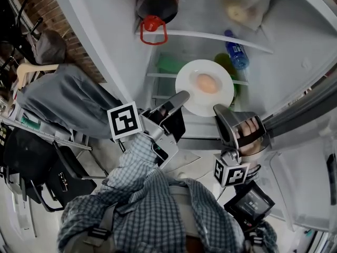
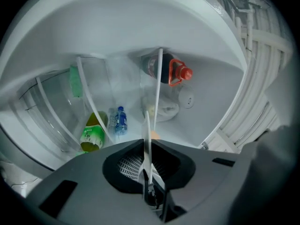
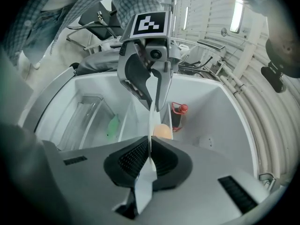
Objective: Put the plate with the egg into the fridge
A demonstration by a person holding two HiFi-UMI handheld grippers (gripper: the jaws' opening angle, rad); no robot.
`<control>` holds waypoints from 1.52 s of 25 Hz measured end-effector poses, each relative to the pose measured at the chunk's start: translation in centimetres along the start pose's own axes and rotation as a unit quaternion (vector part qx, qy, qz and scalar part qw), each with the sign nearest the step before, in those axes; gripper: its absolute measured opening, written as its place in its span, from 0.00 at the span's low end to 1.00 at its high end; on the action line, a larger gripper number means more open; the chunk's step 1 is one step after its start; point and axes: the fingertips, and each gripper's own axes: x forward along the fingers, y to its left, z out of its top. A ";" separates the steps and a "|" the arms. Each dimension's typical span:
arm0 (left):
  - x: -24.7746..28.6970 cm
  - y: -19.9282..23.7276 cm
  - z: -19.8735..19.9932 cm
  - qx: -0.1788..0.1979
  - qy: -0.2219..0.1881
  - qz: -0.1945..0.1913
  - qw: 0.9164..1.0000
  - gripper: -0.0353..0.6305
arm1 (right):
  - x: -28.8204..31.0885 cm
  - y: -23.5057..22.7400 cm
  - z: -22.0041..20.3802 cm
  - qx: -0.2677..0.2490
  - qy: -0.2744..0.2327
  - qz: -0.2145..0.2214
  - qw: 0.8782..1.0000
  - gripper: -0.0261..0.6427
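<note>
One open fridge (image 1: 300, 41) is seen from above, with its glass shelves (image 1: 210, 36) laid bare. Two tools are held at its opening. The left tool (image 1: 182, 95) is closed narrowly on the left rim of the plate (image 1: 192, 100), and the right tool (image 1: 218, 108) is clamped on the opposite rim. The thin edge is pinched between each pair of jaws. The plate is held level in the air between them, in front of a shelf edge. A dark bottle (image 1: 158, 1) with a red cap is kept on the upper shelf. A blue bottle (image 1: 237, 54) is kept lower, beside a green bottle (image 1: 224, 63). The egg (image 1: 207, 83) is carried at the plate's middle.
</note>
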 end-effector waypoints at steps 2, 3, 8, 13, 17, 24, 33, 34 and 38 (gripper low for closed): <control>0.3 -0.7 0.3 0.003 0.001 -0.006 1.000 0.09 | 0.2 -0.8 -0.2 -0.001 0.002 -0.004 1.000 0.07; 0.5 -1.0 0.4 0.004 0.001 -0.009 1.000 0.09 | 0.2 -1.2 -0.3 -0.004 0.003 -0.006 1.000 0.07; 1.3 -2.5 0.9 0.015 -0.001 -0.023 1.000 0.09 | 0.8 -3.1 -0.5 -0.017 0.003 -0.014 1.000 0.07; 2.3 -3.7 1.6 0.022 0.001 -0.035 0.999 0.09 | 1.2 -4.1 -1.4 -0.026 0.015 -0.021 0.999 0.07; 3.0 -4.8 2.1 0.033 0.004 -0.047 0.998 0.09 | 1.5 -5.3 -1.8 -0.028 0.020 -0.033 0.999 0.07; 4.0 -5.8 2.7 0.043 0.005 -0.069 0.997 0.09 | 2.1 -6.4 -2.5 -0.026 0.035 -0.036 0.998 0.07; 6.0 -6.1 4.4 0.057 -0.012 -0.107 0.993 0.10 | 3.9 -6.9 -3.8 -0.032 0.071 -0.023 0.997 0.07; 6.1 -6.1 4.5 0.063 -0.017 -0.108 0.992 0.10 | 4.0 -6.8 -3.9 -0.032 0.074 -0.023 0.996 0.07; 6.5 -6.3 4.5 0.095 -0.022 -0.118 0.988 0.11 | 4.1 -6.8 -4.4 -0.028 0.080 -0.023 0.996 0.07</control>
